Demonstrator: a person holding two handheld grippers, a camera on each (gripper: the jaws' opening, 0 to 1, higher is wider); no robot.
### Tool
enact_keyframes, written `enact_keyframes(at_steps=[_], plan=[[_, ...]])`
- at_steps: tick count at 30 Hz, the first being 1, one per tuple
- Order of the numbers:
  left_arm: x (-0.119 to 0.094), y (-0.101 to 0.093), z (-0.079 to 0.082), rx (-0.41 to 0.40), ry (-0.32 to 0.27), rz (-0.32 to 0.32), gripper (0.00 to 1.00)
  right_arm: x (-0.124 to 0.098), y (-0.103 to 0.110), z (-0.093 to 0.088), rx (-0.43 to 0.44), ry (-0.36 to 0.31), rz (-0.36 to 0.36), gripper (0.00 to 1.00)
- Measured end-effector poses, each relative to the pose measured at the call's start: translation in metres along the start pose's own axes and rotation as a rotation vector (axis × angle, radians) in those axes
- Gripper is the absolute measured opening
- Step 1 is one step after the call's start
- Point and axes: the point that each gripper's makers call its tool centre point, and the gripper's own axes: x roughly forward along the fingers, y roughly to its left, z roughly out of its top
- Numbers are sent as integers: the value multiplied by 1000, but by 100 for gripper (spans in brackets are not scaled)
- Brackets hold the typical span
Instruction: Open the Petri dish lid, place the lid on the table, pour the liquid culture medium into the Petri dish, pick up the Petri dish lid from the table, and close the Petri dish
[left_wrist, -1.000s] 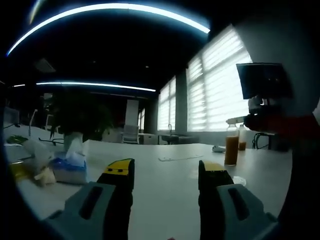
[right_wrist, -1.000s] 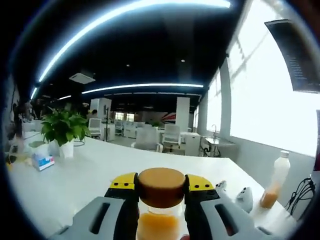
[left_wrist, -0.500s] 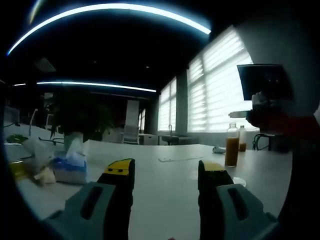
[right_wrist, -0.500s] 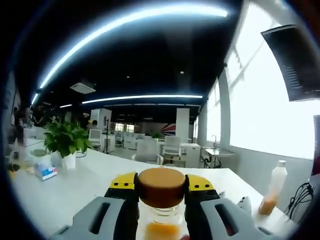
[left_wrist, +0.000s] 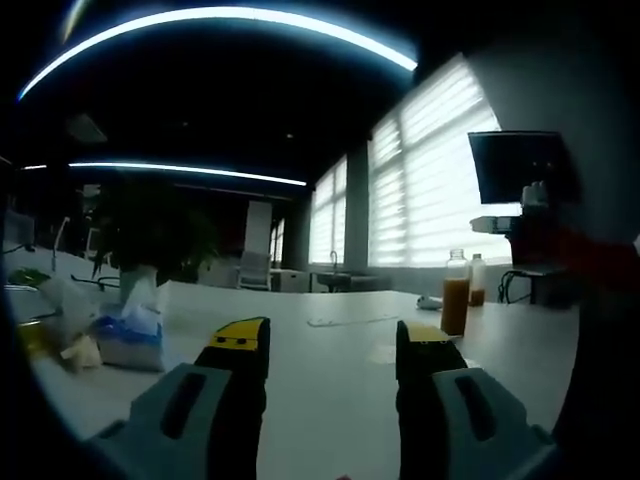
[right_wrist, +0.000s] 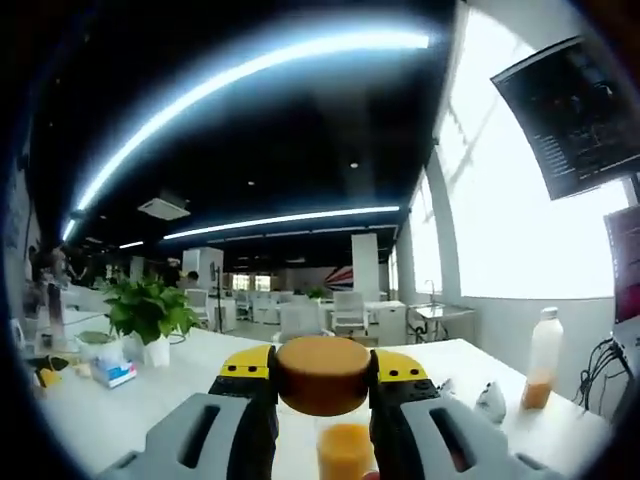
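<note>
Looking along my right gripper (right_wrist: 322, 372), I see its two jaws clenched on the neck of a bottle (right_wrist: 343, 452), just under the brown cap (right_wrist: 322, 374). The cap sits between the yellow jaw tips and touches both of them. Below the cap the glass is clear, and the orange liquid culture medium (right_wrist: 344, 450) fills the lower part of the bottle. Behind it the white table (right_wrist: 200, 385) stretches away, with a green plant (right_wrist: 150, 310) in a white pot on the left and a small blue and white box (right_wrist: 115, 372) near it. On the right, near the bright window (right_wrist: 500, 230), stands a second bottle (right_wrist: 541, 358) with a white cap and a little orange liquid at the bottom.

In the left gripper view, my left gripper (left_wrist: 332, 345) is released: the jaws stand apart and I see only the bare table (left_wrist: 330, 345) between them. A pack of tissues (left_wrist: 130, 325) lies on the left of this table, beside some crumpled bags which I cannot identify. On the right side a tall bottle (left_wrist: 455, 292) with orange liquid stands upright on the table, and a smaller bottle (left_wrist: 477, 281) stands just behind it. I cannot make out the Petri dish with certainty; a faint pale patch lies on the table near the right jaw, too blurred to tell.
</note>
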Motion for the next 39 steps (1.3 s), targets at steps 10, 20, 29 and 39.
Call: enact_keyframes(at_steps=[10,20,29,39], plan=[[-2,-5,4,-3,-14,-6,42,-45,5,-39,2,33,-27,31],[-4,-18,-4,-25,-8,-27,41,-75,-2,-91,47,119,-77,31],[-2,-22,-2,-54,-23,-32,41,-95,16,-120,51,177,-85,31],[-4,-24,1,-88,-45,-40,40,-114,30,-171,20,349,-63,31]])
